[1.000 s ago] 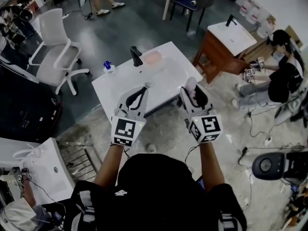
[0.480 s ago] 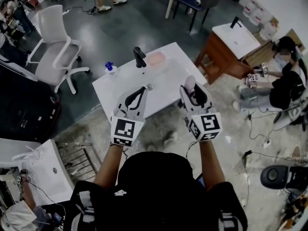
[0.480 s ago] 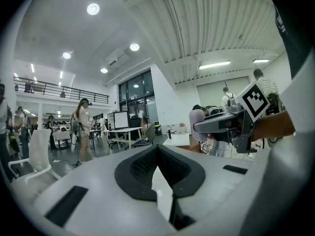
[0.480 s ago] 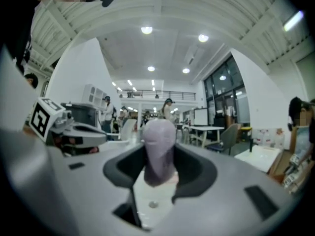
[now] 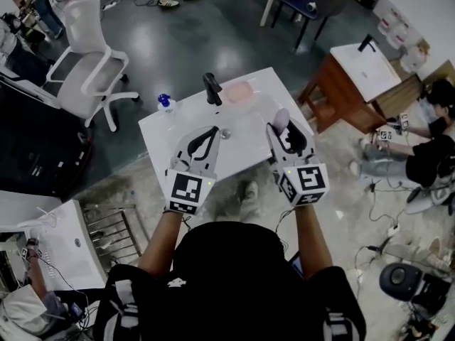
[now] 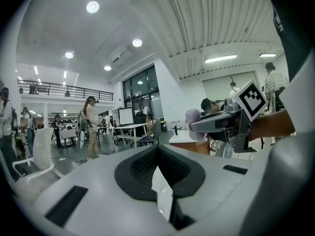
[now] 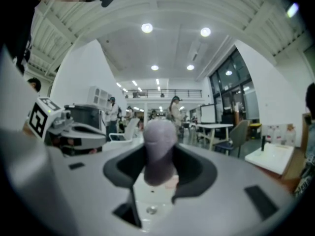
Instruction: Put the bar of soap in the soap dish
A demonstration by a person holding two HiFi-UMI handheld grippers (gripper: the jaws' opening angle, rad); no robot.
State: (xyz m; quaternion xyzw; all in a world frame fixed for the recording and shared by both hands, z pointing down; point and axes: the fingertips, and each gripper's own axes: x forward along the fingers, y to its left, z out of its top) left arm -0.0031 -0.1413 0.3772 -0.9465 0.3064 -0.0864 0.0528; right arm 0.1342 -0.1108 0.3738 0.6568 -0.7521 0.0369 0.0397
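Soap (image 7: 159,151) upright, clamped in right gripper (image 5: 286,128), left gripper (image 5: 208,135) pinched together on nothing, dish (image 5: 239,91) at far edge of sink top (image 5: 165,128)

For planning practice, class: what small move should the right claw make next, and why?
Probably carry the right claw forward and slightly left, toward the pink soap dish. The claw is shut on the pale purple soap bar over the white sink's near part, while the dish sits at the far side beside the black faucet.
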